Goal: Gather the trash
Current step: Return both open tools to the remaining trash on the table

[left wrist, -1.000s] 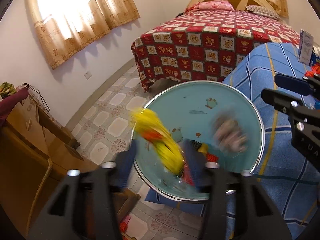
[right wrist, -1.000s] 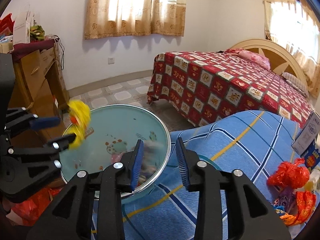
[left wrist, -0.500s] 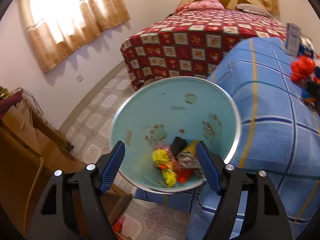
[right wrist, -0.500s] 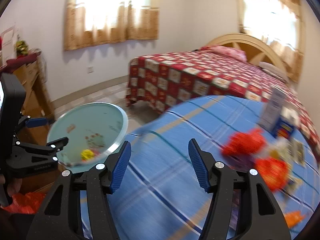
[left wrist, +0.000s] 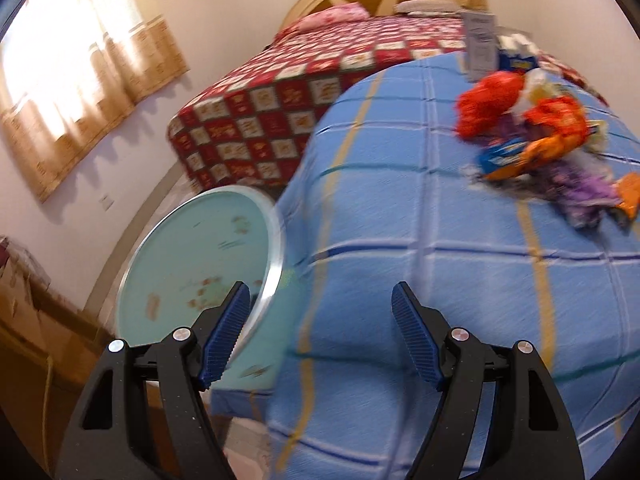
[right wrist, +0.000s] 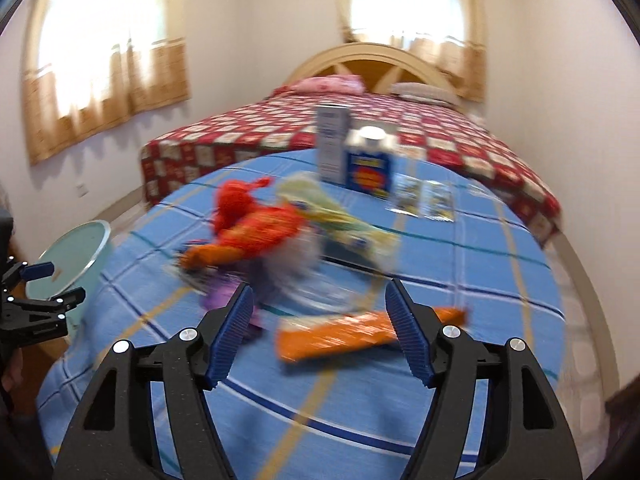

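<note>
An orange wrapper lay flat on the blue checked cover, nearest of the litter pile and well apart from the pale green basin. Its long axis ran crosswise, left to right. It looked light, crinkly and slippery, best pinched mid-length. The right gripper was opening, empty; the left gripper stood wide, empty.

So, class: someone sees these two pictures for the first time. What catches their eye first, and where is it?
Probably the bright heap of wrappers in red, orange and purple, lying on the blue checked cover, with one long orange wrapper nearest the open right gripper. Next, the pale green basin off the cover's edge, by the open left gripper. Behind stands the red patterned bed.
</note>
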`<action>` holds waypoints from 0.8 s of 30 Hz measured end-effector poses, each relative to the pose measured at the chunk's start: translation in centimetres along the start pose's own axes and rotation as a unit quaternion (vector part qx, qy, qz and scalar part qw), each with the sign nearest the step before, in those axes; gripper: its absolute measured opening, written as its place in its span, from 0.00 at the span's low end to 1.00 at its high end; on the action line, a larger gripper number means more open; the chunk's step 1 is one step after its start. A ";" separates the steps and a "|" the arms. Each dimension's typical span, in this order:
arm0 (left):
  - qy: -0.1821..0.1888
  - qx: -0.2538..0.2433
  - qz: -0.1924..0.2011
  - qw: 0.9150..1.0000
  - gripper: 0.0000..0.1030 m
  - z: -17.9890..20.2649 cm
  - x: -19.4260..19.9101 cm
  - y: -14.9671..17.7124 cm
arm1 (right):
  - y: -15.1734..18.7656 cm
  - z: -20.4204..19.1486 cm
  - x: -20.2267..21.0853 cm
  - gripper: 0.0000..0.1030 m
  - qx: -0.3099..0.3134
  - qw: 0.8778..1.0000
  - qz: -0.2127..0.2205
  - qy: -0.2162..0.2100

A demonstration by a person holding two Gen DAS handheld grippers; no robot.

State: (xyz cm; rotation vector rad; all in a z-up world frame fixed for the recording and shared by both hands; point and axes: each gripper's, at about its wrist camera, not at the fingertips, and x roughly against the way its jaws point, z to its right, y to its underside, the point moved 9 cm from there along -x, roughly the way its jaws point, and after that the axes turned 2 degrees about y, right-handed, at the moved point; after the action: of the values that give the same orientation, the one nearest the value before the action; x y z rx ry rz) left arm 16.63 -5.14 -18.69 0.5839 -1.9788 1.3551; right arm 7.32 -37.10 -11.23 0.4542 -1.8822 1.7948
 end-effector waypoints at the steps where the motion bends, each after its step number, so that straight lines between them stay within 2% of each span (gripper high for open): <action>1: 0.004 -0.002 0.004 1.000 0.70 0.6 0.1 -0.4 | 0.2 0.6 0.0 0.67 -0.005 1.000 -0.001 0.003; 8: 0.044 -0.018 0.031 0.998 0.70 6.0 -0.3 -4.0 | 1.5 5.9 0.3 0.70 -0.042 0.999 -0.003 0.030; 14: 0.062 -0.050 0.035 0.996 0.70 9.3 -1.7 -6.0 | 2.3 7.6 0.2 0.73 -0.055 0.998 -0.007 0.039; 22: 0.078 -0.094 0.022 0.992 0.70 11.9 -3.0 -6.8 | 2.8 8.8 0.1 0.75 -0.067 0.997 -0.010 0.046; 24: 0.081 -0.100 0.027 0.991 0.59 12.4 -3.3 -7.1 | 2.9 8.9 0.0 0.75 -0.068 0.997 -0.010 0.046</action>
State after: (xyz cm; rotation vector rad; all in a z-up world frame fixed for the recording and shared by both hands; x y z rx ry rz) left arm 20.36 -19.31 -19.59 0.3194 -1.9787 1.1776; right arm 4.62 -45.68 -13.73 0.3346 -1.9130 1.6334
